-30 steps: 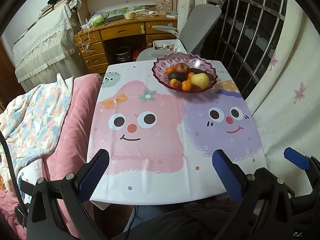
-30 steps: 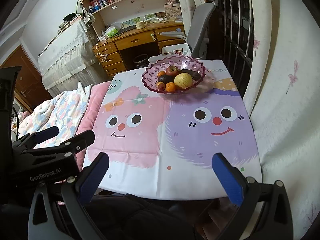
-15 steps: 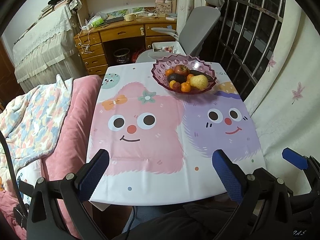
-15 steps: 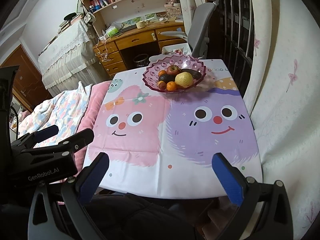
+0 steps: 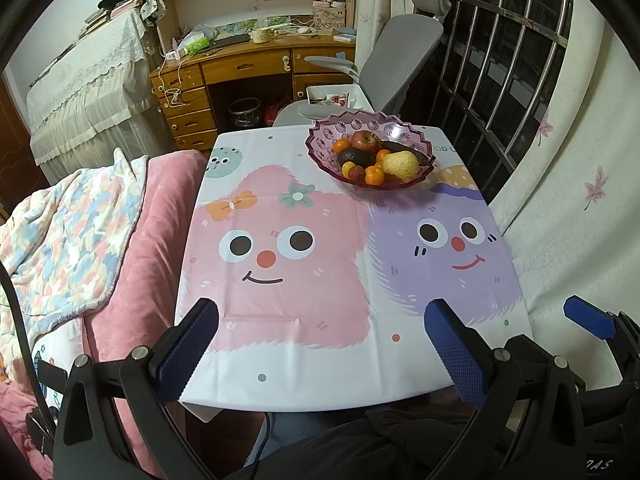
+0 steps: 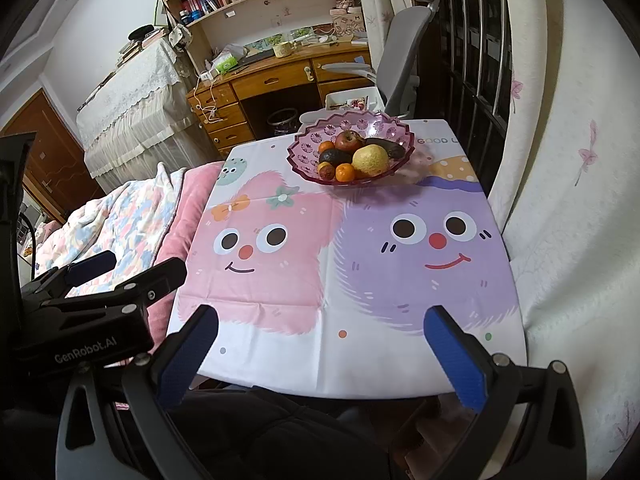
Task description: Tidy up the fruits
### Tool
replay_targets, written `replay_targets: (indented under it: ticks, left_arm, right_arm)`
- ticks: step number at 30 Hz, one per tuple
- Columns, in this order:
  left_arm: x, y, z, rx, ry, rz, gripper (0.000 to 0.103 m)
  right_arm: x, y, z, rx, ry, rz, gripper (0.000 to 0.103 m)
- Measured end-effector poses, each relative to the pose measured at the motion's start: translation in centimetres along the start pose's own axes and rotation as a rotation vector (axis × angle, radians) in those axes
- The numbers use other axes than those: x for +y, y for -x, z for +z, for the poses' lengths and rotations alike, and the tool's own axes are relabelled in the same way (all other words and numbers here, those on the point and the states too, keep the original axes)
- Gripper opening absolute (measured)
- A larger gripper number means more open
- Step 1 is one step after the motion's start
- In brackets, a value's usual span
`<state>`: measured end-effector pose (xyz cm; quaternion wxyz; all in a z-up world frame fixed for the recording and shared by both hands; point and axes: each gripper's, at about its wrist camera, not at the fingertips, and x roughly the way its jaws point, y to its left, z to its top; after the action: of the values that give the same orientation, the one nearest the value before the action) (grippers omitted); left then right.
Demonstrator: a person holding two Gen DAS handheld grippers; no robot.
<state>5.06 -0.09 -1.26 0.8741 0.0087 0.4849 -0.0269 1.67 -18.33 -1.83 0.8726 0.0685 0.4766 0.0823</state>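
Grippers idle, fruit in bowl

Left gripper (image 5: 320,344) and right gripper (image 6: 322,348) both hung wide open and empty at the near edge of the table (image 5: 320,384). Fruit (image 5: 400,165) sat piled in the bowl (image 5: 320,136) at the far end, well apart from both.

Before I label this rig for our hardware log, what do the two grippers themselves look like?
Both are matte black frames with silver screws. The left gripper and right gripper each carry two fingers faced with textured blue pads. In the right wrist view the left gripper's side reads "GenRobot.AI" in white. A black cable curves past the left one.
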Motion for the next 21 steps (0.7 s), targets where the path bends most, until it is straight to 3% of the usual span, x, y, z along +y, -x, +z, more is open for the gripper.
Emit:
replay_targets:
  ticks: [21]
  left_arm:
    - [0.02, 0.27, -0.25, -0.003, 0.005, 0.005, 0.102]
  right_arm:
    - [-0.03, 0.04, -0.05, 0.000, -0.002, 0.001, 0.103]
